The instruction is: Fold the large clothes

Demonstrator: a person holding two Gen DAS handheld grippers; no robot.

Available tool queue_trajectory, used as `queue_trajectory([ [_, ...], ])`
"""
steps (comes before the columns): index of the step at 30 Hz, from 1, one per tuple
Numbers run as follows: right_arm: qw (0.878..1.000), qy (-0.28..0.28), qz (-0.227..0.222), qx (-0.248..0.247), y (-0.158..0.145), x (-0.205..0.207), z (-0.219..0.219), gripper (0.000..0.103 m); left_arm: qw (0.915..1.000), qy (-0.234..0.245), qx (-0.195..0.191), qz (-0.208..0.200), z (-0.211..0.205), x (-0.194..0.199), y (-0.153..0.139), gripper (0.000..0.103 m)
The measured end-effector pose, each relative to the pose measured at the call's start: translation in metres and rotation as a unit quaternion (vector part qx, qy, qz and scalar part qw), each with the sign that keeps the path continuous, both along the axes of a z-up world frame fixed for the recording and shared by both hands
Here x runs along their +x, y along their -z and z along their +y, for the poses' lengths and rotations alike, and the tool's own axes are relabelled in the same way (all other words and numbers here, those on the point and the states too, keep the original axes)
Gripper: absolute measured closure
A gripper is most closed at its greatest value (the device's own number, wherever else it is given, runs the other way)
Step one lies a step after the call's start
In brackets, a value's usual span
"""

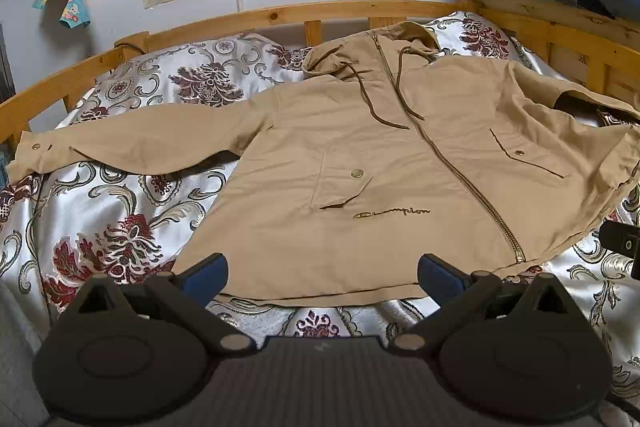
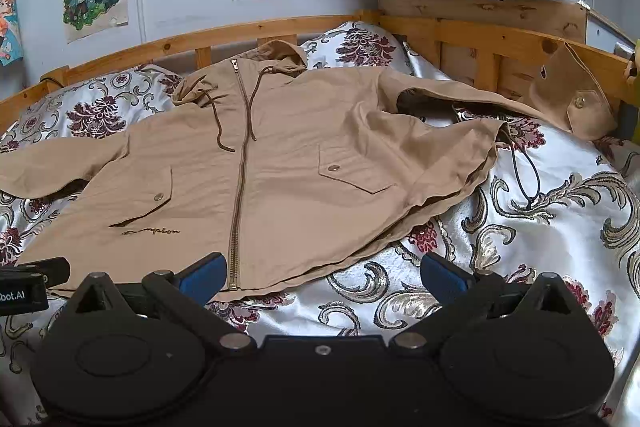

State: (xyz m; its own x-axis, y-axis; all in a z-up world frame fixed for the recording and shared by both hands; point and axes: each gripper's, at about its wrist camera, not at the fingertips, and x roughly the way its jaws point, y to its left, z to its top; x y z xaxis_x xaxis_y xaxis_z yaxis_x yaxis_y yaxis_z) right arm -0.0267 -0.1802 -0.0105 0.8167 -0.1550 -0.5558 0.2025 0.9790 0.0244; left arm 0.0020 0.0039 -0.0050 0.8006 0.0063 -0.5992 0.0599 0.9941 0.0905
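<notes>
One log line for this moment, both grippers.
jacket: flat, zipped, unfolded | left gripper: open, at hem | right gripper: open, at hem | bed

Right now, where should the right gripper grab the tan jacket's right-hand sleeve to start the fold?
Probably the cuff of the tan jacket. It leans against the wooden bed rail, off the bedspread, so there is a free edge to pinch. Bring the right gripper, jaws open, in from the near side. The mid-sleeve lies flat and bunched, a worse hold.
</notes>
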Motion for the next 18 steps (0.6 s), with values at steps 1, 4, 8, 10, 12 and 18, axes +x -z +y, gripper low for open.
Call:
queue_trajectory([
  [1, 1.0, 0.0, 0.0, 0.0, -0.0001, 0.0, 0.0, 0.001, 1.0, 0.0, 0.0, 0.0, 0.0001, -0.0001, 0.0002, 0.001],
  [4, 1.0, 0.0, 0.0, 0.0, 0.0002, 0.0, -0.0007, 0.001, 1.0, 0.0, 0.0, 0.0, 0.0, 0.0001, 0.0001, 0.0],
  [8, 1.0, 0.0, 0.0, 0.001, 0.0002, 0.0, -0.0011, 0.001, 1.0, 0.0, 0.0, 0.0, -0.0003, 0.0001, -0.0001, 0.001],
  [10, 1.0, 0.0, 0.0, 0.001, 0.0003, 0.0, -0.0013, 0.001, 1.0, 0.0, 0.001, 0.0, -0.0002, 0.0001, 0.0001, 0.001],
  [12, 1.0, 0.0, 0.0, 0.001, 0.0003, 0.0001, -0.0012, 0.001, 1.0, 0.0, 0.0, 0.0, -0.0003, 0.0001, 0.0, 0.001],
  [18, 1.0, 0.001, 0.001, 0.002, 0.0019, -0.0003, -0.0024, 0.001, 1.0, 0.0, 0.001, 0.0, -0.0004, 0.0002, 0.0001, 0.001],
])
